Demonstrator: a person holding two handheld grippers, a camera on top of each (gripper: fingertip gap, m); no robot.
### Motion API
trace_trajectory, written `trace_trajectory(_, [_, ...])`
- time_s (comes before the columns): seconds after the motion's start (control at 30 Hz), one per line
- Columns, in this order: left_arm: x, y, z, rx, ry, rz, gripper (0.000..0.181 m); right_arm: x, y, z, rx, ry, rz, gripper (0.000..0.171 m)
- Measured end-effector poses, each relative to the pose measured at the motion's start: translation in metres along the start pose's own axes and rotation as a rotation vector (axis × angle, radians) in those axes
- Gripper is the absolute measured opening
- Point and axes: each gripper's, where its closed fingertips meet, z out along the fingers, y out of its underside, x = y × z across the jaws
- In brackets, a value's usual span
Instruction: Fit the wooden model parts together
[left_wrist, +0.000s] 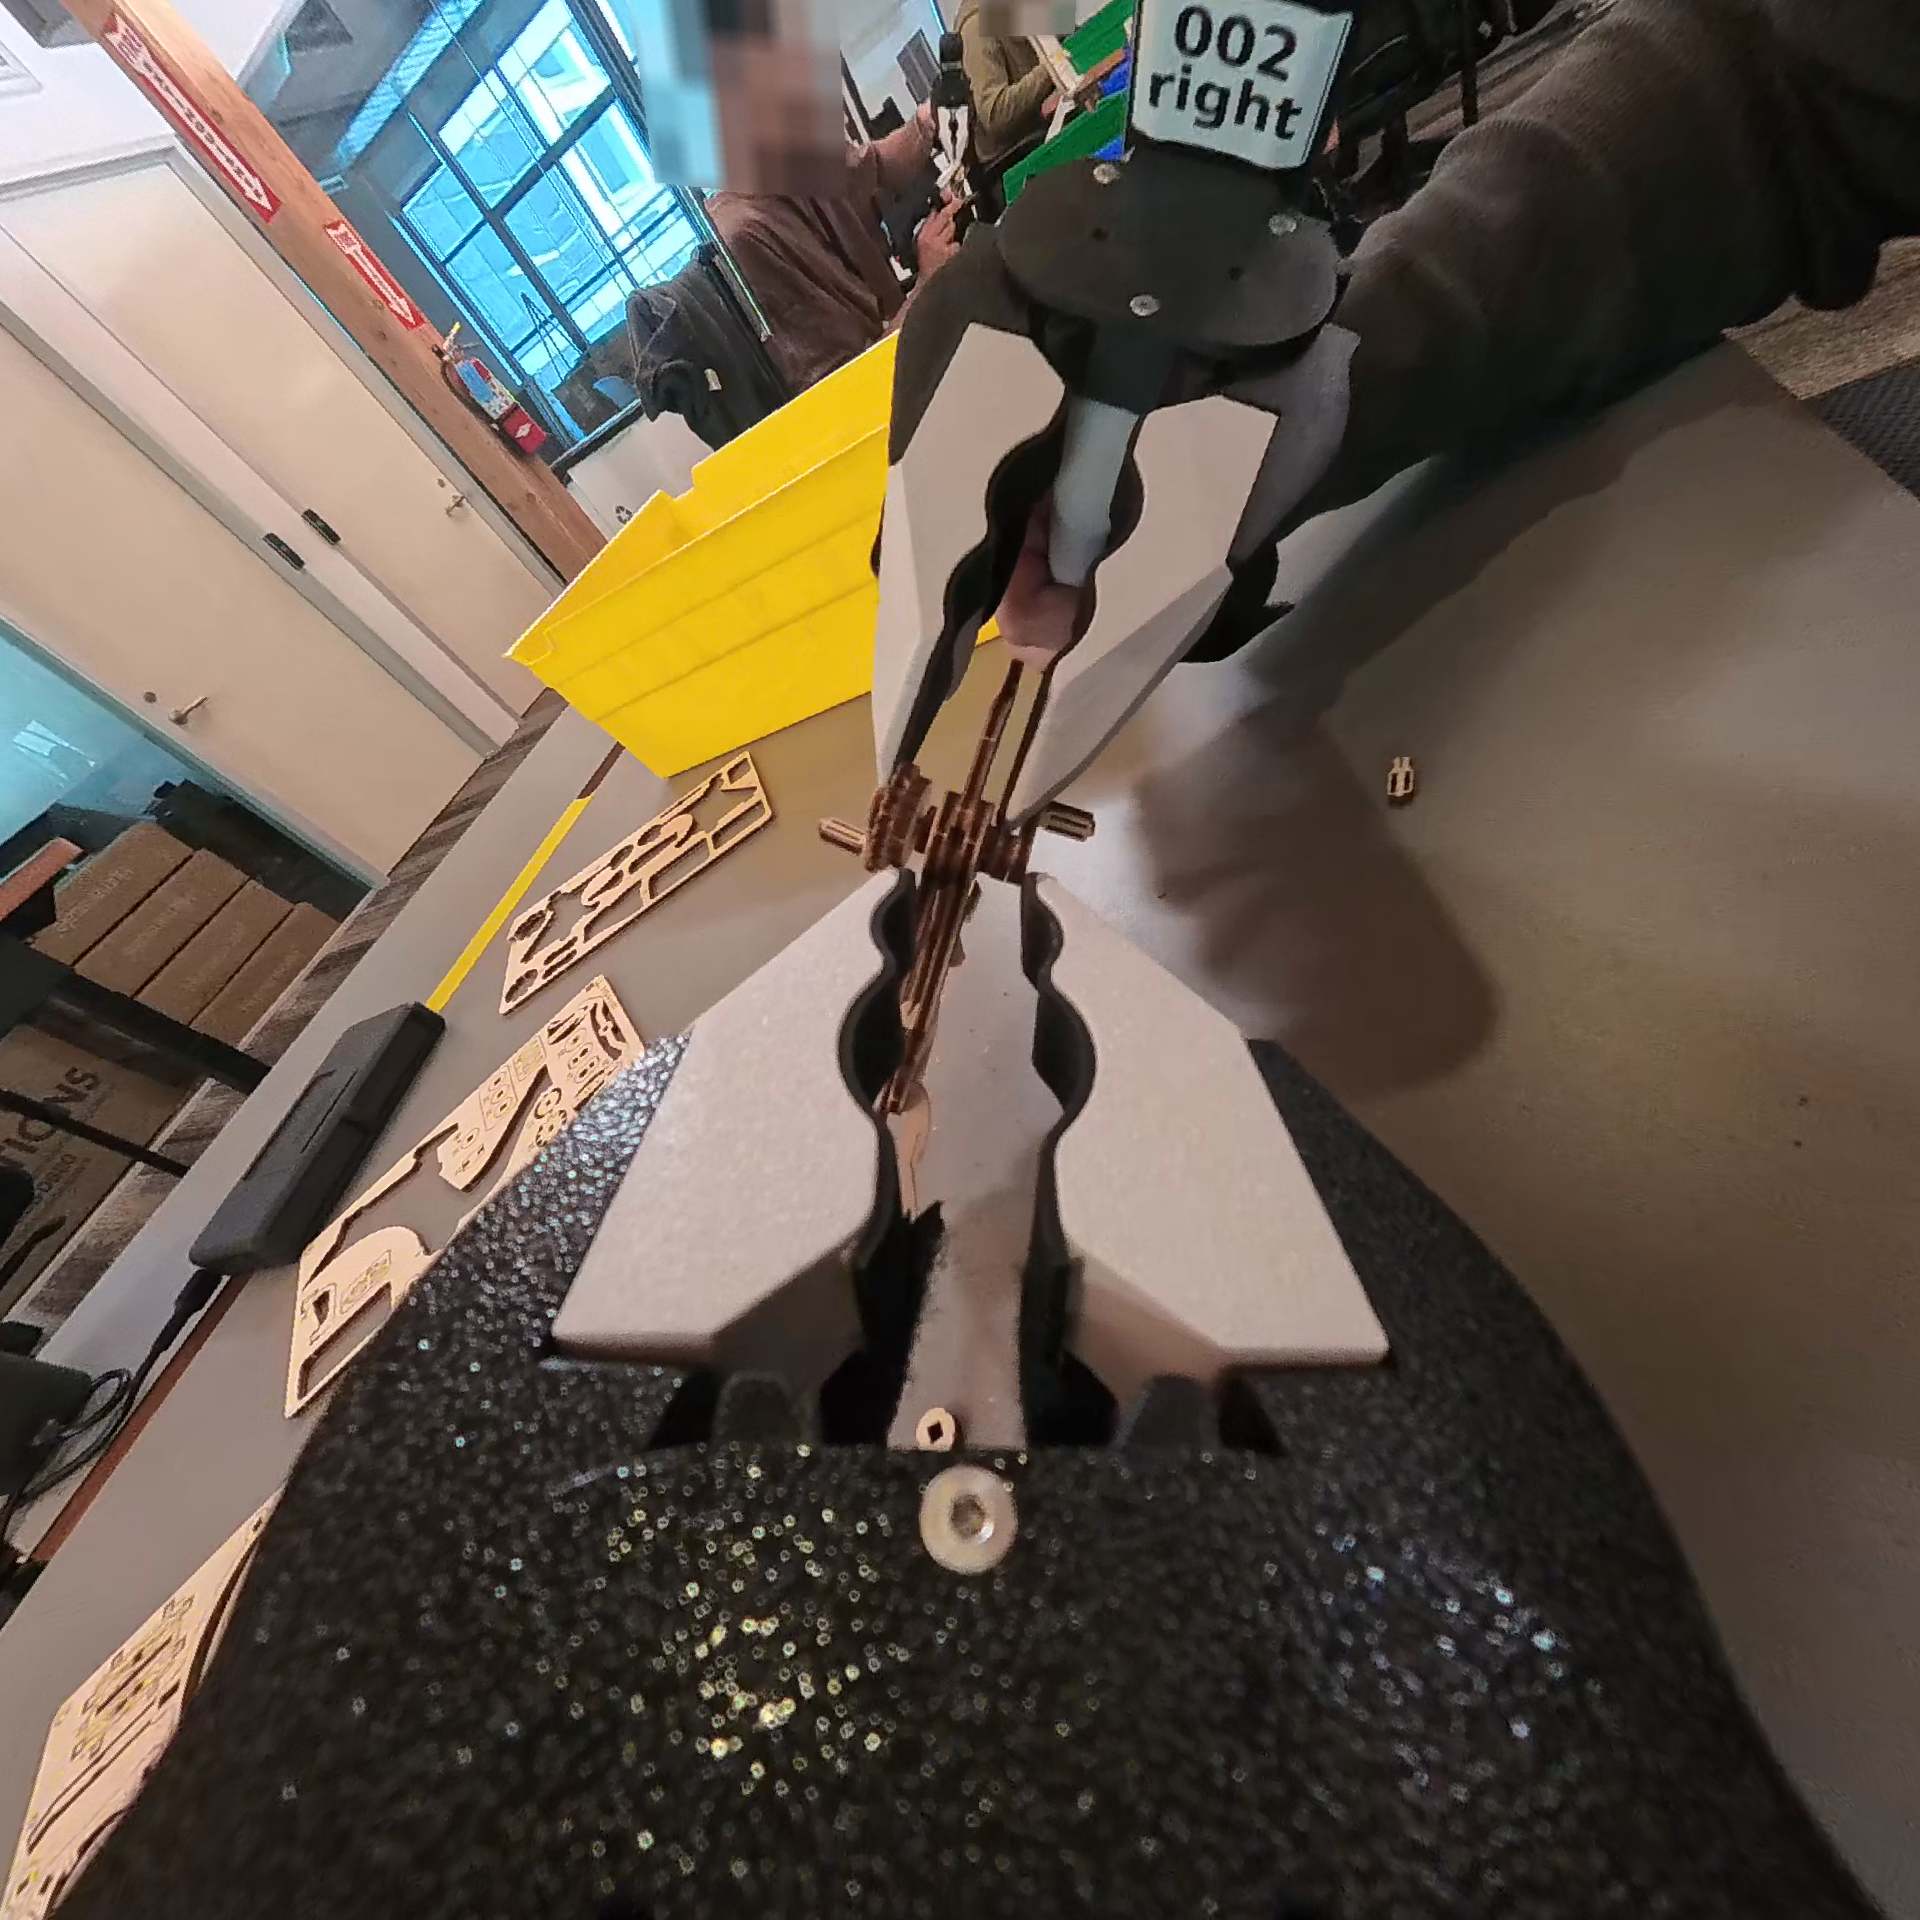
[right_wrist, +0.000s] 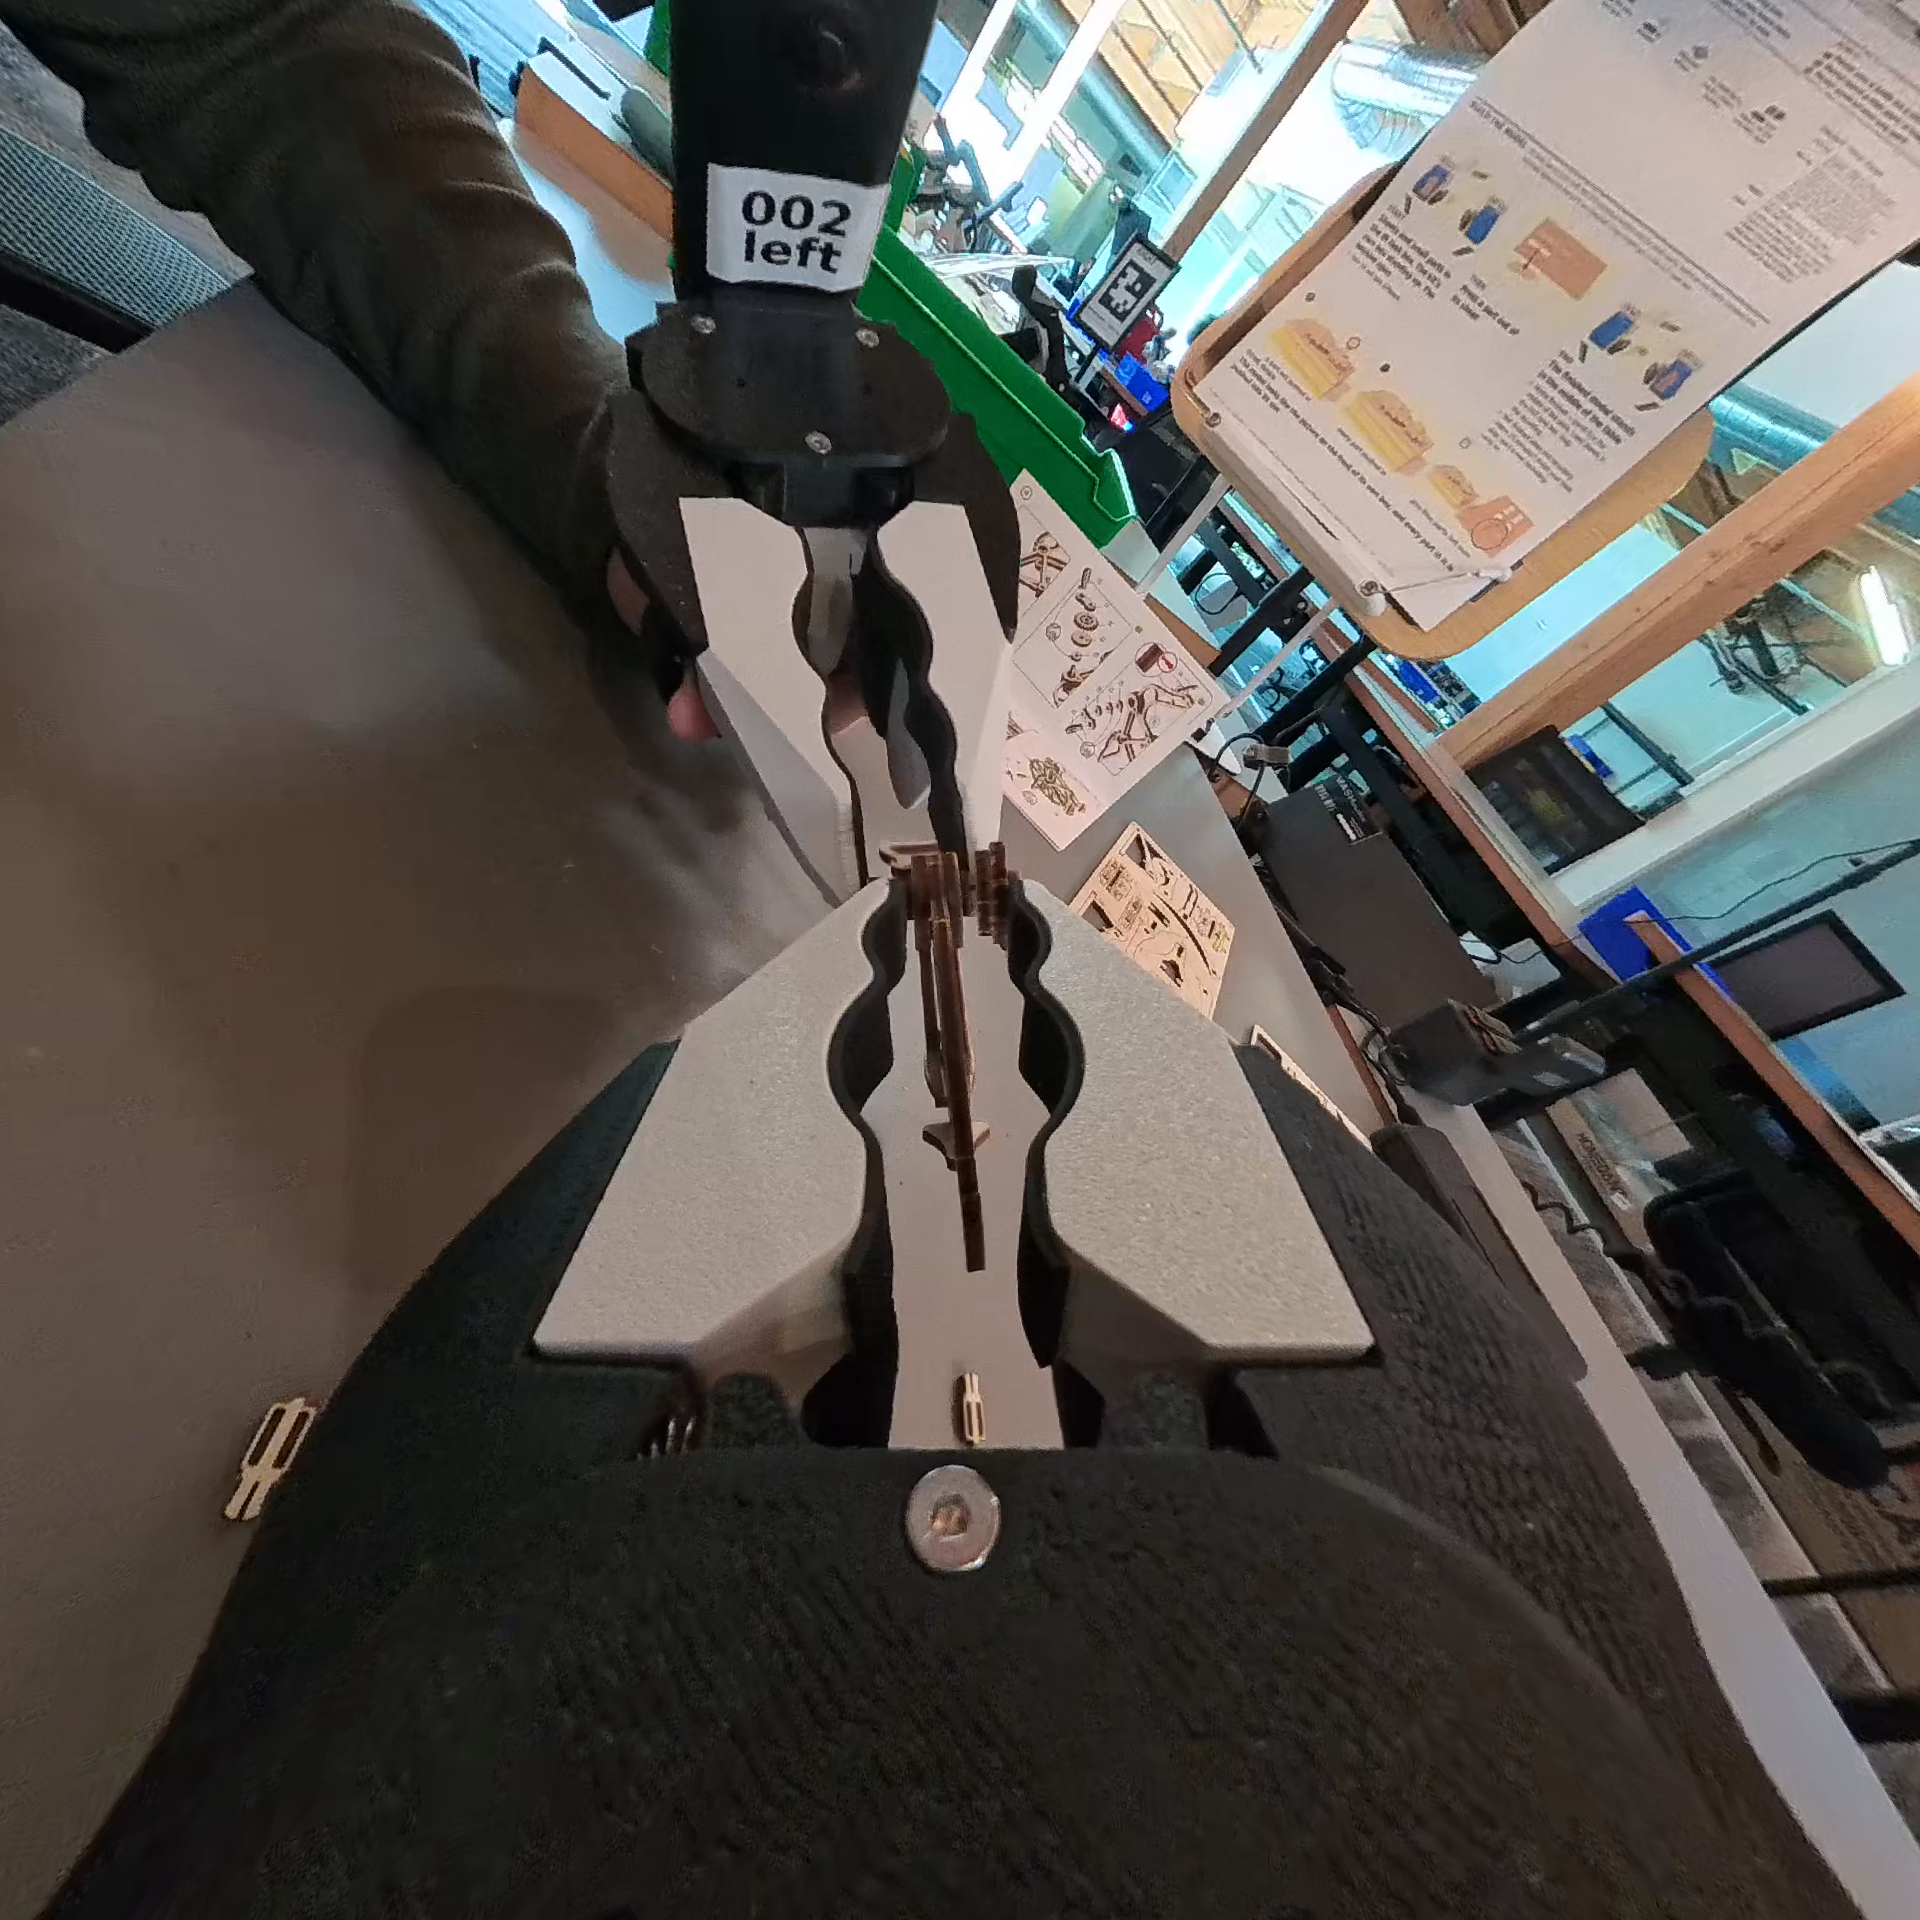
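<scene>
Currently both grippers aimed tip to tip above grey table (left_wrist: 1558, 1039). Left gripper (left_wrist: 961, 894) and right gripper (right_wrist: 951, 894) each clamped on wooden model assembly (left_wrist: 951, 831), long axis running straight between both. Loose wooden peg (left_wrist: 1401, 779) well aside, nearer right.

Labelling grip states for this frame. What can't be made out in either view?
- Left wrist view: whether the left gripper pinches the wooden model; the model is edge-on in the gap.
- Right wrist view: the right gripper has the same problem with the model's strip.
- Both views: the joint, hidden by fingertips.
- Left wrist view: small part, too small.
</scene>
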Motion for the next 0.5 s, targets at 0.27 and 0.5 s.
trace_trajectory(0.27, [0.0006, -0.0002, 0.0005, 0.012, 0.011, -0.051, 0.017, 0.0002, -0.0004, -0.0009, 0.01, 0.003, 0.003, 0.015])
trace_trajectory(0.5, [-0.0075, -0.0011, 0.0004, 0.02, -0.033, -0.098, 0.031, 0.0038, 0.0, -0.0019, 0.02, 0.014, 0.023, 0.013])
